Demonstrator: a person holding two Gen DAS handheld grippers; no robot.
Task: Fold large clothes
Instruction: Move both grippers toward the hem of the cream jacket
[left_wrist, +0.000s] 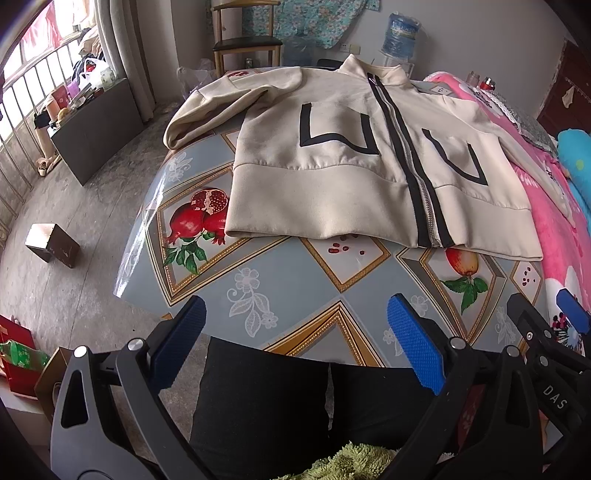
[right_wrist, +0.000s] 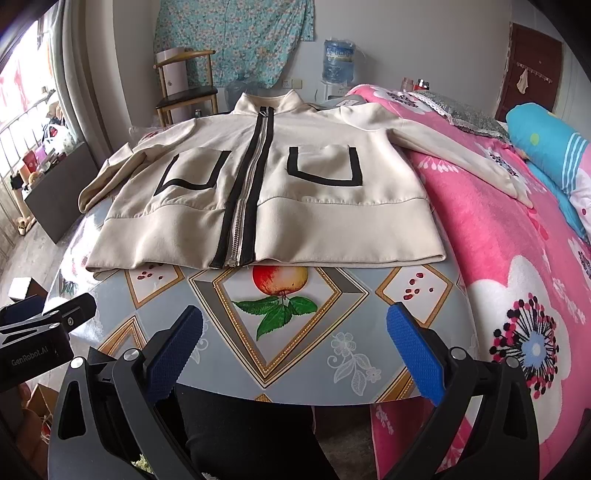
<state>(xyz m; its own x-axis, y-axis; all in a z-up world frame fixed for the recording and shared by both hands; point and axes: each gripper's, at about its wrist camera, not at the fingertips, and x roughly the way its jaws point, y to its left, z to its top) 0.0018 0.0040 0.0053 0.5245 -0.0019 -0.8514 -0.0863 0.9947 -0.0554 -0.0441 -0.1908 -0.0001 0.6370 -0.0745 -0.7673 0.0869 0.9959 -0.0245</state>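
Note:
A cream zip-up jacket (left_wrist: 332, 192) (right_wrist: 317, 221) with black pocket trim lies front up and spread flat on the table, collar at the far side. Its left sleeve (left_wrist: 207, 110) hangs over the table's left edge; its right sleeve (right_wrist: 454, 151) stretches onto the pink blanket. My left gripper (left_wrist: 295, 325) hovers open over the near table edge, short of the jacket's hem, with nothing between its blue pads. My right gripper (right_wrist: 295, 325) is likewise open and empty near the front edge. The right gripper's tip (left_wrist: 546, 325) also shows in the left wrist view.
The table (left_wrist: 295, 277) (right_wrist: 280, 350) has a glossy fruit-patterned cover. A bed with a pink floral blanket (right_wrist: 517, 277) abuts its right side. A wooden chair (left_wrist: 243, 40) and a water dispenser bottle (left_wrist: 400, 33) stand behind. A small box (left_wrist: 51, 243) sits on the floor at left. A person's dark-clad legs (left_wrist: 288, 406) are below.

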